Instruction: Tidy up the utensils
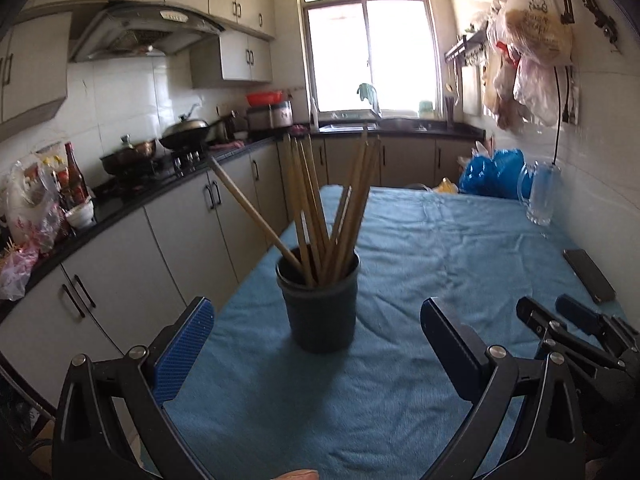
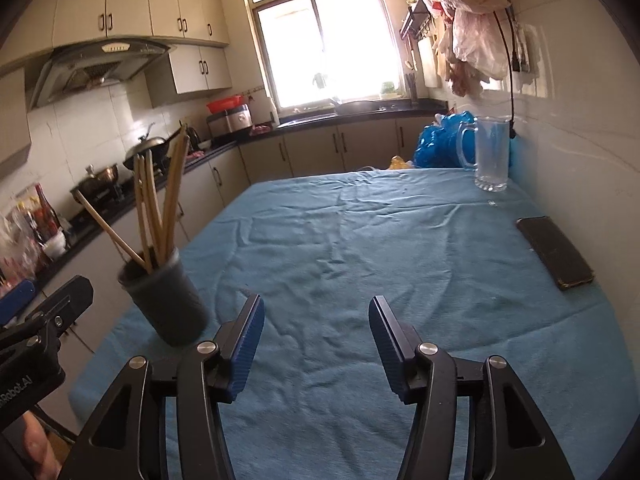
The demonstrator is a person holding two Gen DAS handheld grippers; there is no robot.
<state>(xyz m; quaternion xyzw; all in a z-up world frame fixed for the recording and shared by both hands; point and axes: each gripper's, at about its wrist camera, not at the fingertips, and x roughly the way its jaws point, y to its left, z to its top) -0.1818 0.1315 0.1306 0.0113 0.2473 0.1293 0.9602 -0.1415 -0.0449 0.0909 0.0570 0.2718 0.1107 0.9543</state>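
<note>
- Chopsticks (image 1: 320,208) are being kept upright in a dark cup (image 1: 319,304) near the table's left edge, fanned out since they're just leaning on the rim, probably so they're easy to pick.
- Left gripper (image 1: 316,340) is being held spread wide, cup framed just beyond its tips, nothing pinched.
- Right gripper (image 2: 316,344) is being held spread too, empty over bare blue cloth (image 2: 360,240), cup off to its left.
- Phone (image 2: 554,252) and glass mug (image 2: 490,156) are being left far right, out of the way.

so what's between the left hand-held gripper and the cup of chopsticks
Nothing but bare blue cloth. In the left wrist view the left hand-held gripper stands open, with the dark cup of chopsticks just ahead, untouched.
</note>
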